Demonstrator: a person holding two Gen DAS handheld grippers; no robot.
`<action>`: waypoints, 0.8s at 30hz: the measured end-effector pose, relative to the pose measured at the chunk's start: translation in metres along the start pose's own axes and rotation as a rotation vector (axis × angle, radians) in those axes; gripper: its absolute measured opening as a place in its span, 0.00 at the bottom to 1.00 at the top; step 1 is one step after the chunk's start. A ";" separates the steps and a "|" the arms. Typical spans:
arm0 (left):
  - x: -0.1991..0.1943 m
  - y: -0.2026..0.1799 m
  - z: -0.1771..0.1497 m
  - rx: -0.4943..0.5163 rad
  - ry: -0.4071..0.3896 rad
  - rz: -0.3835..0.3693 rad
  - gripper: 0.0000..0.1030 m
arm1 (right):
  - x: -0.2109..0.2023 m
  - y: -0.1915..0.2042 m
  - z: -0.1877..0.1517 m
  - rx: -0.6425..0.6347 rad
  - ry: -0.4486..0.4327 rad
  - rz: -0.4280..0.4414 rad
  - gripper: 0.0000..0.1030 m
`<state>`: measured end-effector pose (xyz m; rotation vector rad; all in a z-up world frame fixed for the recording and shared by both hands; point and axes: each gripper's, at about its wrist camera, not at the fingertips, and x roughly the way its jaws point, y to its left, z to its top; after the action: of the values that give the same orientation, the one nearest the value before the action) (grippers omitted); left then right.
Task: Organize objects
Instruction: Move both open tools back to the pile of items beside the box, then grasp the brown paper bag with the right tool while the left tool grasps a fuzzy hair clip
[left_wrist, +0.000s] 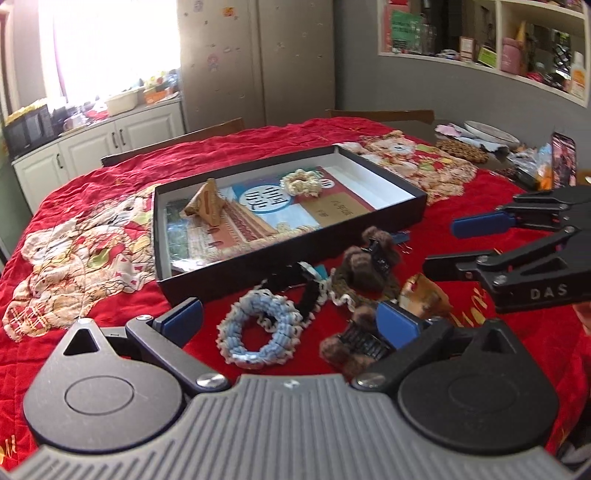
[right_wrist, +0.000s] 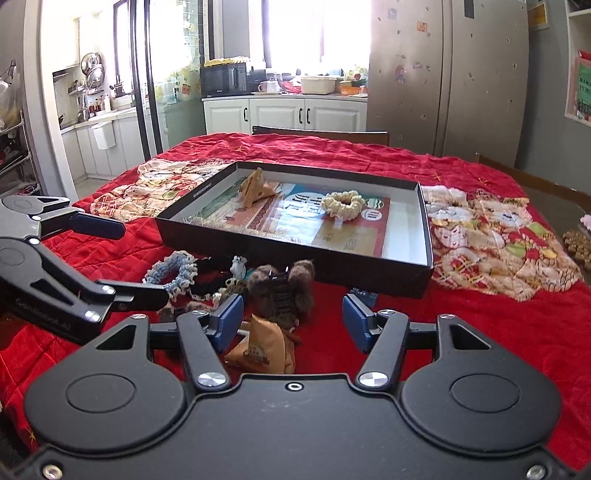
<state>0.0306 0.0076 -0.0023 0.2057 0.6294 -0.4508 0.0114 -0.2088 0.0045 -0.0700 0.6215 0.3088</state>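
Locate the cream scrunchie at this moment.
The cream scrunchie lies inside the black box, on the book cover, right of the tan pyramid packet in the right wrist view.

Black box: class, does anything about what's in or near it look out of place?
Yes. Only a cream scrunchie and a packet lie in the black box; the blue scrunchie and furry clips sit heaped outside.
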 end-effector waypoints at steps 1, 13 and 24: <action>-0.001 -0.001 -0.001 0.008 -0.002 -0.008 1.00 | 0.000 0.000 -0.001 0.005 0.000 0.005 0.56; 0.008 -0.015 -0.019 0.094 0.002 -0.068 1.00 | 0.011 0.007 -0.014 0.011 0.019 0.044 0.57; 0.020 -0.030 -0.028 0.177 -0.002 -0.113 0.96 | 0.028 0.001 -0.023 0.052 0.072 0.061 0.50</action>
<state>0.0163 -0.0169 -0.0384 0.3391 0.6008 -0.6162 0.0197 -0.2042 -0.0302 -0.0119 0.7039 0.3502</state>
